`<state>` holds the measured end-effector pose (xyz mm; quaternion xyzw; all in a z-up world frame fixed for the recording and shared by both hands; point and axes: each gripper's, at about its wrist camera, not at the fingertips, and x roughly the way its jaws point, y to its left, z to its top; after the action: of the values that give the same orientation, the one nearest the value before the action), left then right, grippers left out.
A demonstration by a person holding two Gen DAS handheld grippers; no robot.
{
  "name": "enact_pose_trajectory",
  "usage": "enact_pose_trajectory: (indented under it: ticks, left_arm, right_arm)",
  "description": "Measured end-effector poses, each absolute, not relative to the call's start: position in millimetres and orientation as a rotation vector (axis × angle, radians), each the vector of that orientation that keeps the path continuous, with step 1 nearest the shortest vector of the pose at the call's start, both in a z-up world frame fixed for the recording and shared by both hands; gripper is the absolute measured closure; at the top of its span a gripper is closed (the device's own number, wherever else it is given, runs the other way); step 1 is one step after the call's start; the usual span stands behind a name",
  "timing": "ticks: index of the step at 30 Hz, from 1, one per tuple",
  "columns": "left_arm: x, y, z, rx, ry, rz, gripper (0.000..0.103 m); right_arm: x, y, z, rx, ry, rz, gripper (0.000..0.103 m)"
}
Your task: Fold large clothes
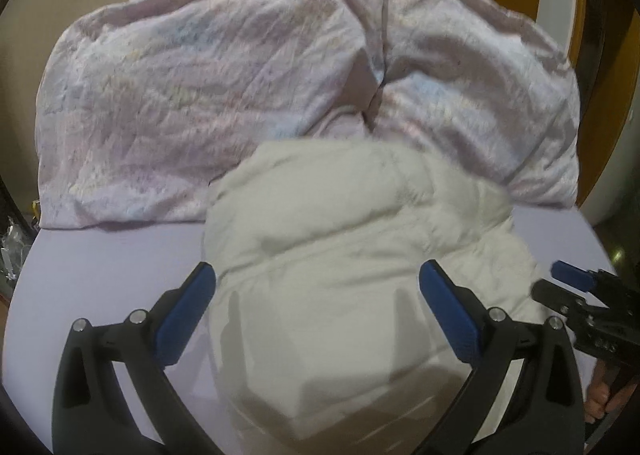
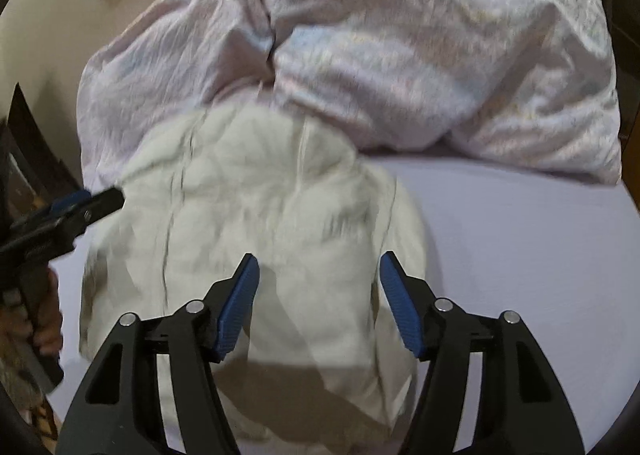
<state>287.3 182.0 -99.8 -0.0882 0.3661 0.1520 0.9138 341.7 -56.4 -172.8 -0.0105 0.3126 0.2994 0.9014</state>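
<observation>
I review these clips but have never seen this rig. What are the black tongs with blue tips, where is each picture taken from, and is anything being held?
A person holds a two-finger gripper in each hand; a fisheye camera on each looks forward along its blue-padded fingers. One picture comes from the left gripper, the other from the right gripper. Both hover open over a puffy white garment lying on a lilac bed sheet. Neither grips anything. Behind it lies a crumpled pinkish duvet. Each gripper also shows at the edge of the other's picture.
</observation>
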Motion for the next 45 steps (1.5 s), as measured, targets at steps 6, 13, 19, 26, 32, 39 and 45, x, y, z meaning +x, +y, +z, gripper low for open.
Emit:
enact_pose_trajectory:
  ticks: [6,13,19,26,32,39,45]
  left_arm:
    - [279,186,-130,-0.269,0.81,0.304,0.002]
    - [285,180,-141,-0.2,0.828,0.338,0.002]
    - [278,186,-122,-0.248,0.828,0.357,0.002]
    - [260,195,-109,-0.274,0.807,0.373,0.002]
    - [270,189,-129,-0.332,0.88,0.315,0.002]
    - [263,180,-119,-0.312,0.877,0.311,0.002]
    - [237,175,-97,-0.255,0.854,0.305,0.002]
  right_arm:
    - [337,-55,-202,0.007,0.704,0.594,0.039]
    - [341,-49,-216,0.02,0.696,0.579,0.037]
    - [332,-52,-179,0.034,0.681,0.561,0.048]
    - [334,-40,-145,0.073,0.593,0.602,0.052]
    - [347,-12,-171,-0.083,0.69,0.539,0.064]
    - [348,-14,-175,-0.08,0.718,0.519,0.062]
    - [328,-30,-153,-0.048,0.7,0.522,0.014]
